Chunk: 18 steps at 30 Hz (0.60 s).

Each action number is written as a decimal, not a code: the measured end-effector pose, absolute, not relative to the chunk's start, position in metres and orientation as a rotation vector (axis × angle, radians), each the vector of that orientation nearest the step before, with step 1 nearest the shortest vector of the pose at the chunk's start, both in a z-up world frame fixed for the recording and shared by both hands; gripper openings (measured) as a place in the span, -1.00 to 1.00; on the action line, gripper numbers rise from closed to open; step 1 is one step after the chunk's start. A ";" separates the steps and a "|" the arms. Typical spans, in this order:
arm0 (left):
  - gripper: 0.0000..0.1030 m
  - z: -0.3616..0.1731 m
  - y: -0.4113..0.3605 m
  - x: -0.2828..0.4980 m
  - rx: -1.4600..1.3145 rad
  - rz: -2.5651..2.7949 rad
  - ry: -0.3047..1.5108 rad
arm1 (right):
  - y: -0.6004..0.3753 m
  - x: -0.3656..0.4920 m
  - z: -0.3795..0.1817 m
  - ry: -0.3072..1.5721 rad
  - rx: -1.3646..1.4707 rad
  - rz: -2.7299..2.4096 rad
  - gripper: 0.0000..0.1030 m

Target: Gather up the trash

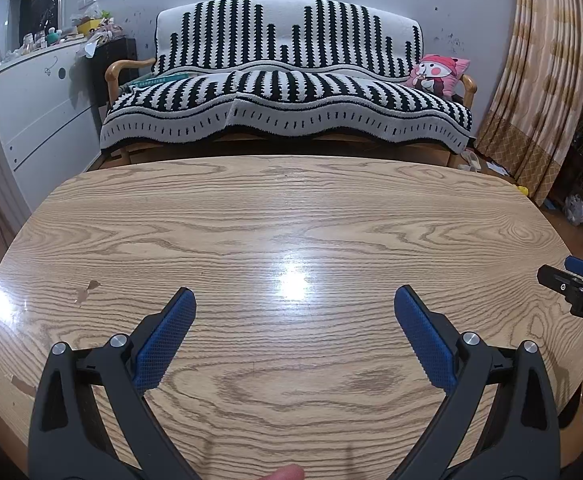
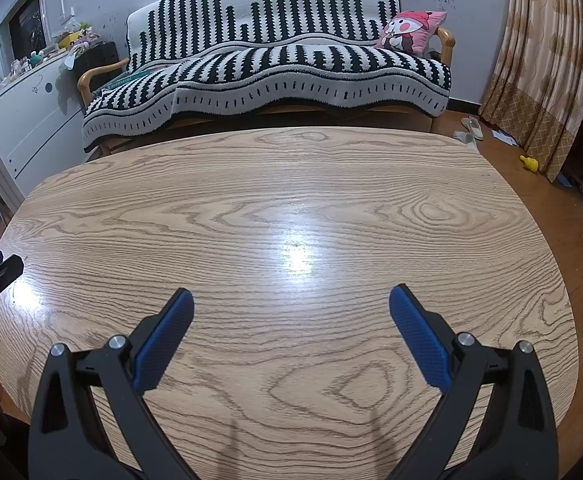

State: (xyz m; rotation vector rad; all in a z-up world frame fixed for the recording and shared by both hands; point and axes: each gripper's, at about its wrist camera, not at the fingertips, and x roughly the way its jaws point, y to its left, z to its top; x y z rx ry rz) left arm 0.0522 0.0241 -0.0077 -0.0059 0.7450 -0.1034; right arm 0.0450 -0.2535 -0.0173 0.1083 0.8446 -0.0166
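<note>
Wood table [image 1: 291,208] bare; L gripper [image 1: 294,300] & R gripper [image 2: 291,300] spread wide.

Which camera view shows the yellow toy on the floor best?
The right wrist view: the yellow toy lies whole on the floor near the curtain. In the left wrist view the table edge hides most of it.
</note>
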 end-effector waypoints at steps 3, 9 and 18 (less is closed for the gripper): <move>0.87 -0.007 0.024 0.052 -0.007 -0.100 0.744 | -0.253 0.045 -0.017 0.845 0.108 -0.016 0.84; 0.87 -0.008 0.026 0.055 0.000 -0.100 0.737 | -0.253 0.045 -0.018 0.843 0.108 -0.017 0.84; 0.87 -0.007 0.026 0.054 0.011 -0.088 0.728 | -0.253 0.045 -0.016 0.842 0.107 -0.019 0.84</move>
